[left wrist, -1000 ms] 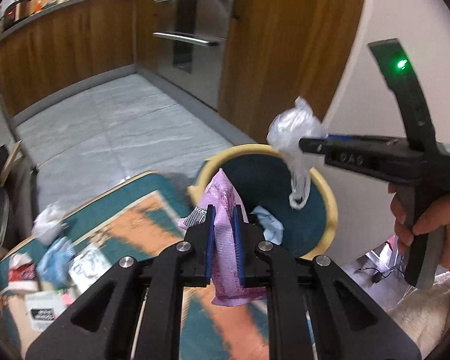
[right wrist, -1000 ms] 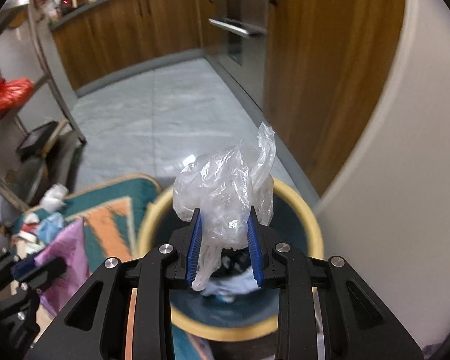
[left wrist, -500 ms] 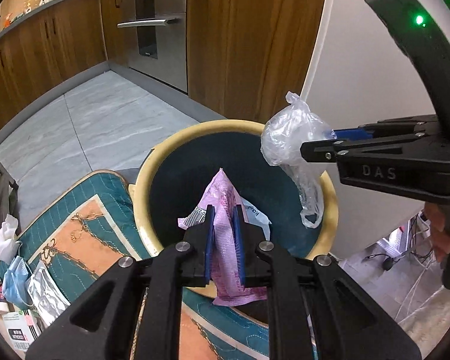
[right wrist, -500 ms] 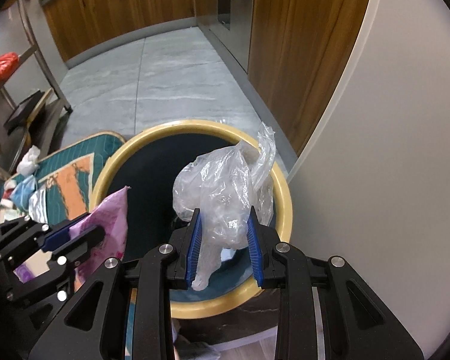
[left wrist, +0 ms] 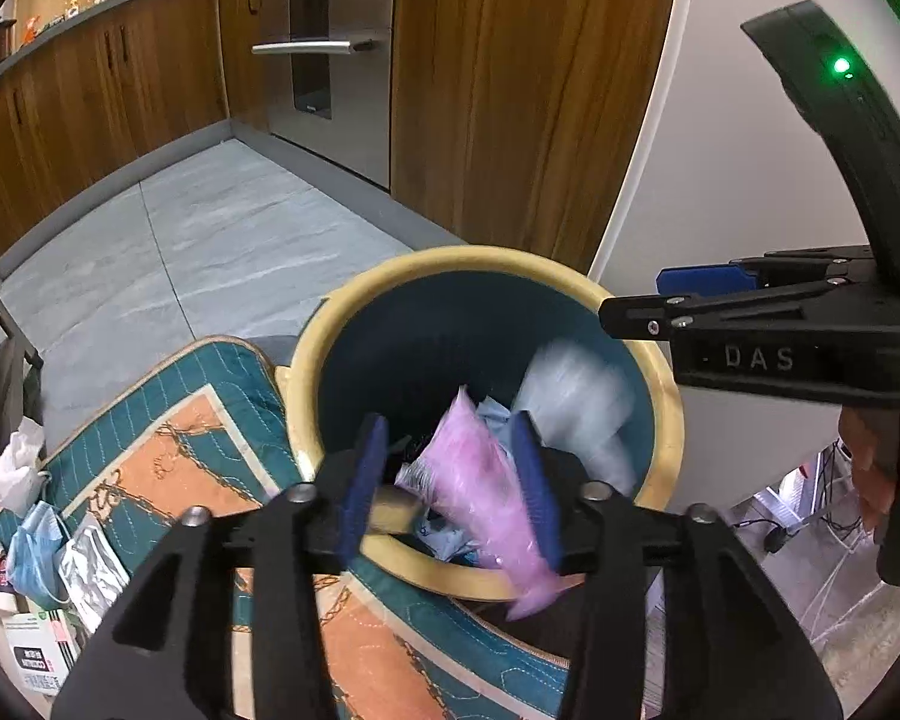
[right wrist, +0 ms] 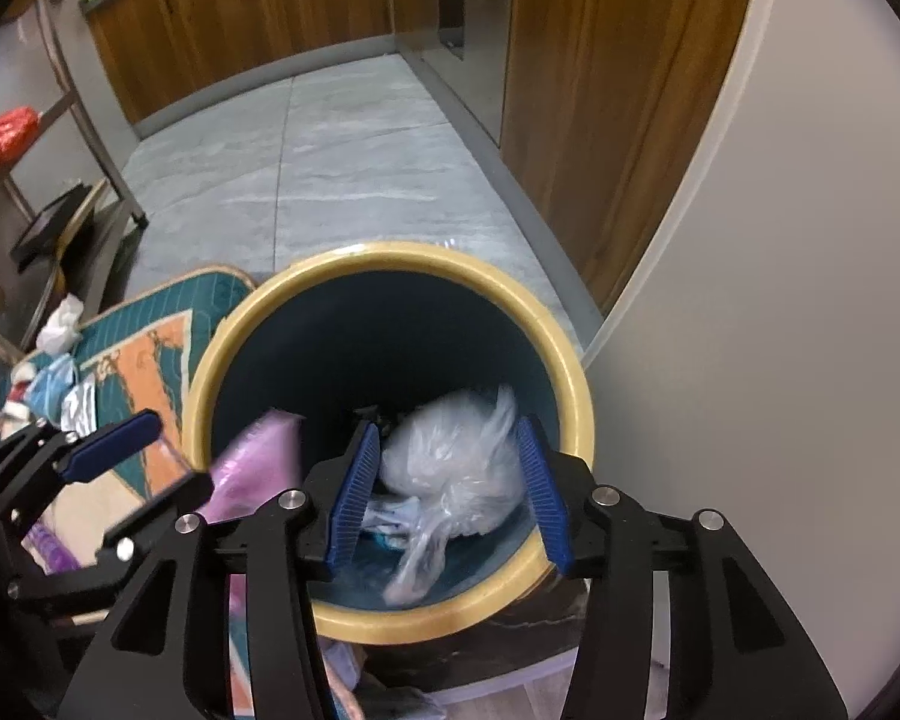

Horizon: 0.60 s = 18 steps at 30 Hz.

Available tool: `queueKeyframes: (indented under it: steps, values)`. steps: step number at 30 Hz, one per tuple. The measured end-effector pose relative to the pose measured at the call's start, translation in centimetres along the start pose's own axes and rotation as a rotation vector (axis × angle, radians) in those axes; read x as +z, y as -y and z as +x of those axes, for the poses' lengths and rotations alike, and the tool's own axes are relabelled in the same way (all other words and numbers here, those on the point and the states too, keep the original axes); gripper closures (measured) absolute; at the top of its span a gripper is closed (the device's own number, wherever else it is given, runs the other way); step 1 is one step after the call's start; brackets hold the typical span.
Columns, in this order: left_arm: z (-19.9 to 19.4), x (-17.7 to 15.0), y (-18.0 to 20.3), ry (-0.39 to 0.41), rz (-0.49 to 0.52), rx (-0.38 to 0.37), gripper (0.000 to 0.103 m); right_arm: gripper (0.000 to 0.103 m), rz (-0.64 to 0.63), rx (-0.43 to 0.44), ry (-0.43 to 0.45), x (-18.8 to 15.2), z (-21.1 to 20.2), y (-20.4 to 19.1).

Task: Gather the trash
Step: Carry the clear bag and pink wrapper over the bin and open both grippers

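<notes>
Both claws sprung wide since earlier; pink wrapper [left wrist: 480, 474], clear bag [right wrist: 456, 456] blurred inside bin [right wrist: 390, 258].

You see the pink wrapper [left wrist: 480, 474] and the clear plastic bag [right wrist: 456, 456] only as motion blur. The bin [right wrist: 576, 396] hides its own floor; its near rim sits behind your gripper bodies.

Home kitchen: wooden cabinets [left wrist: 120, 78], oven [left wrist: 324, 60].

Both tongs, left [left wrist: 450, 480] and right [right wrist: 447, 492], hang side by side, jaws spread apart.
</notes>
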<state>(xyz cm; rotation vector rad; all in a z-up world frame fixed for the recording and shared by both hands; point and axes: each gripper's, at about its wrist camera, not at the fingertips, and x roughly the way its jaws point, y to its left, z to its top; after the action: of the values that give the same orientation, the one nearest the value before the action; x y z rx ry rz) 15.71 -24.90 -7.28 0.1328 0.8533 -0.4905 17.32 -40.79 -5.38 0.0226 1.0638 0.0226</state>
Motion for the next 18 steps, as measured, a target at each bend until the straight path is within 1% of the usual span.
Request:
queueKeyframes:
  steps: [3,6,8,9,10,11,12,13,16,18]
  values:
    - [-1.0,0.0,-0.2,0.012,-0.008,0.000,0.056,0.048,0.011,-0.005,0.011,0.1,-0.5,-0.1]
    - [-2.3,-0.1,-0.4,0.031,-0.004,0.012,0.051,0.043,0.006,-0.011,0.030,0.1,-1.1,-0.5]
    - [-3.2,-0.2,-0.5,0.039,-0.002,0.020,0.050,0.042,0.007,-0.009,0.044,0.0,-1.7,-0.8]
    - [-3.7,-0.4,-0.6,0.040,0.001,0.026,0.050,0.039,0.009,-0.005,0.049,0.0,-1.8,-0.8]
    - [-4.1,-0.6,-0.8,0.042,0.004,0.034,0.048,0.029,0.010,-0.003,0.057,-0.1,-2.1,-1.0]
    - [-4.8,-0.8,-1.0,0.045,0.006,0.043,0.046,0.023,0.011,-0.004,0.065,-0.2,-2.3,-1.1]
    - [-5.4,-1.0,-1.3,0.049,0.005,0.052,0.042,0.019,0.008,-0.003,0.081,-0.3,-2.7,-1.3]
    - [-5.9,-1.2,-1.5,0.054,0.006,0.063,0.037,0.016,0.003,0.001,0.094,-0.4,-3.1,-1.5]
    - [-7.8,-2.1,-2.7,0.067,-0.003,0.098,0.029,0.011,-0.015,0.018,0.128,-0.7,-4.3,-2.4]
    - [-9.2,-2.7,-3.6,0.076,-0.017,0.128,0.024,0.010,-0.019,0.032,0.153,-0.8,-5.2,-3.0]
